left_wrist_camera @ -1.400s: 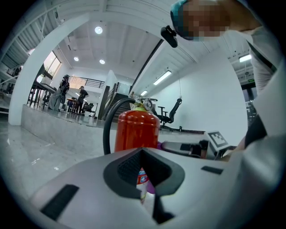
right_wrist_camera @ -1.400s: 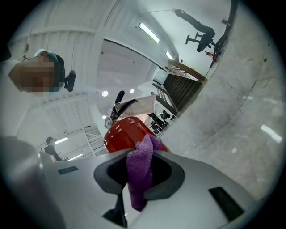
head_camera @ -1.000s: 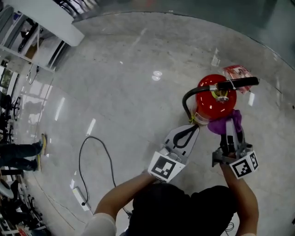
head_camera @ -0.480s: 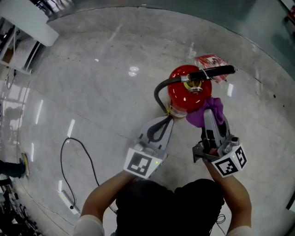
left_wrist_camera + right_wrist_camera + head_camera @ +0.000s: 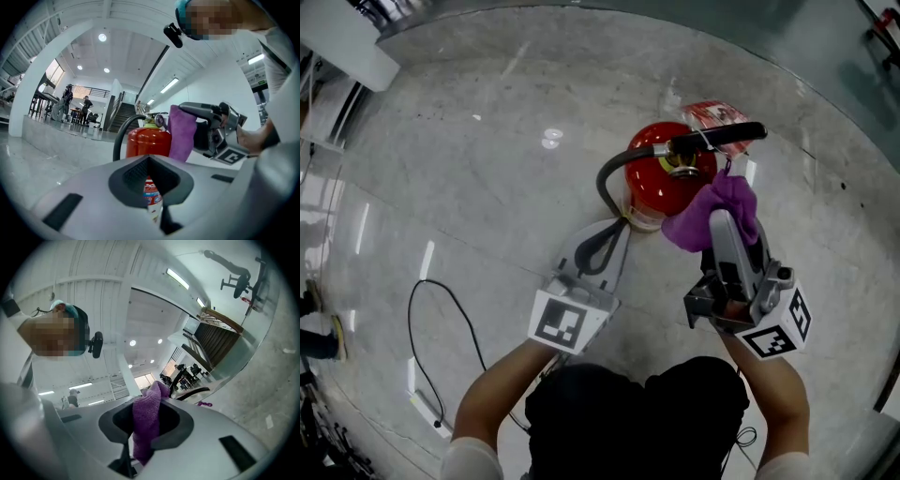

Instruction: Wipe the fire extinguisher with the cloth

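A red fire extinguisher stands upright on the pale stone floor, with a black handle and a black hose. My right gripper is shut on a purple cloth, and the cloth lies against the extinguisher's right side just below the handle. The cloth hangs from the shut jaws in the right gripper view. My left gripper is shut and holds nothing, its tip at the extinguisher's lower left. In the left gripper view the extinguisher and the cloth stand just past the jaws.
A red and white packet lies on the floor behind the extinguisher. A black cable loops across the floor at the left toward a power strip. A white shelf unit stands at the top left. People stand far off.
My right gripper has lifted the cloth from the extinguisher's lower side up toward the handle. The left gripper has stayed at the extinguisher's base.
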The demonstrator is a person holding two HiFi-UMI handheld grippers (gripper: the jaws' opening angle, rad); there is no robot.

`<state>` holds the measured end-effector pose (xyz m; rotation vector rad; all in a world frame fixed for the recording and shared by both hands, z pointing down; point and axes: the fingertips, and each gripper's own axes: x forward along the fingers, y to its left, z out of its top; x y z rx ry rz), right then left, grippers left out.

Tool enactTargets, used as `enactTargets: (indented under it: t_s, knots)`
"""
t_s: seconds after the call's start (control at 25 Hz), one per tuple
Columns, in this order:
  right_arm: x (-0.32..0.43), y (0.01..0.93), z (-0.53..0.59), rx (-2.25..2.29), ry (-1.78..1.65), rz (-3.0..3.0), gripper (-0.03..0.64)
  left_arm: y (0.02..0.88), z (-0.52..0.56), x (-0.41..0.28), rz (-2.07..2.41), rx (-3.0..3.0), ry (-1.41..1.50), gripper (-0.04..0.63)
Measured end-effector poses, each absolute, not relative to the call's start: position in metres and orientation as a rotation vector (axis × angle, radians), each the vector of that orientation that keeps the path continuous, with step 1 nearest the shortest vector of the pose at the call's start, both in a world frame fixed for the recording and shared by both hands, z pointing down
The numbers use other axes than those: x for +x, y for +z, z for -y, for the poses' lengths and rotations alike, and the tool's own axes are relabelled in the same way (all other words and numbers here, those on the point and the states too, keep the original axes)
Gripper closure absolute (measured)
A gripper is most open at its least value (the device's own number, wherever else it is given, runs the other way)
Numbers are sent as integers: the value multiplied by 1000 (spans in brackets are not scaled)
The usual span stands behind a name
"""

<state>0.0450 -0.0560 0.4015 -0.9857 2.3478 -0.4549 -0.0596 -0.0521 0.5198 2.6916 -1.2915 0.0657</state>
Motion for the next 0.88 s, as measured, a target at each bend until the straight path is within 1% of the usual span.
enactTargets:
  t_s: [0.16, 0.28, 0.32, 0.52, 0.76, 0.88]
  knots:
    - [72, 405, 39, -1046, -362, -2392, 543, 530, 49, -60, 1248, 2711, 86, 591]
    - [71, 443, 22, -1141, -211, -2551, 543, 544, 46, -57, 1183, 2745, 128, 591]
    - [72, 462, 20, -1163, -255, -2560, 543, 550, 47, -58, 1177, 2740, 143, 591]
    - [101, 564, 27, -1356, -685, -2335, 543, 563, 47, -55, 1156, 2709, 145, 591]
    - [86, 692, 34, -1544, -922, -2257, 543, 570, 38, -56, 1100, 2728, 178, 591]
    - [73, 730, 43, -1549, -989, -2237, 543, 575, 39, -59, 1097, 2724, 192, 591]
